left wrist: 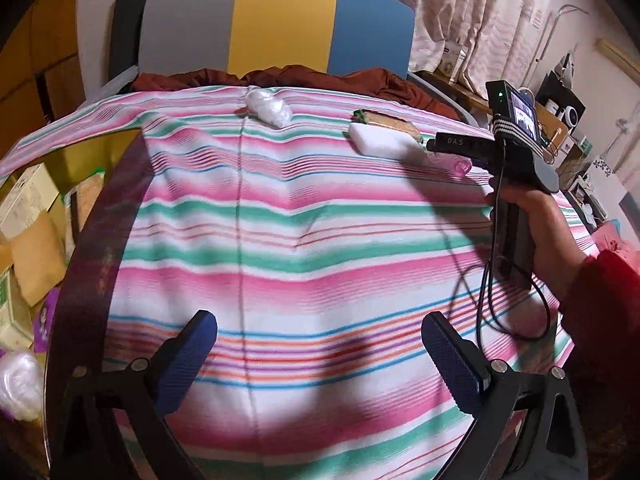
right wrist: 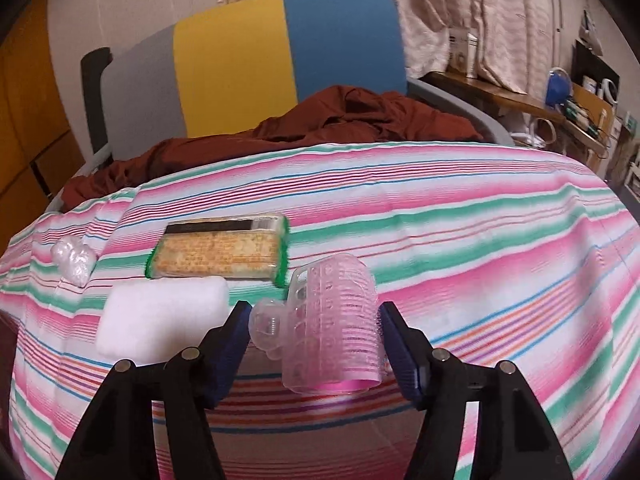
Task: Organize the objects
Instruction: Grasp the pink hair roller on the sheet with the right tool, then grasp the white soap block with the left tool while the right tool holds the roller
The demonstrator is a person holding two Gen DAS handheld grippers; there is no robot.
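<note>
A translucent pink hair roller with a clear clip on its left side sits between the blue pads of my right gripper, which is shut on it, pads against both sides. From the left wrist view the right gripper is at the table's far right with the pink roller at its tips. Just to its left are a white foam block and, behind that, a yellow packet with green ends. My left gripper is open over the striped cloth, with nothing between its fingers.
A crumpled clear plastic bag lies near the table's far edge. Behind the table stand a grey, yellow and blue chair and a rust-brown cloth. Boxes and a plastic wad lie low at the left. A cable hangs from the right hand.
</note>
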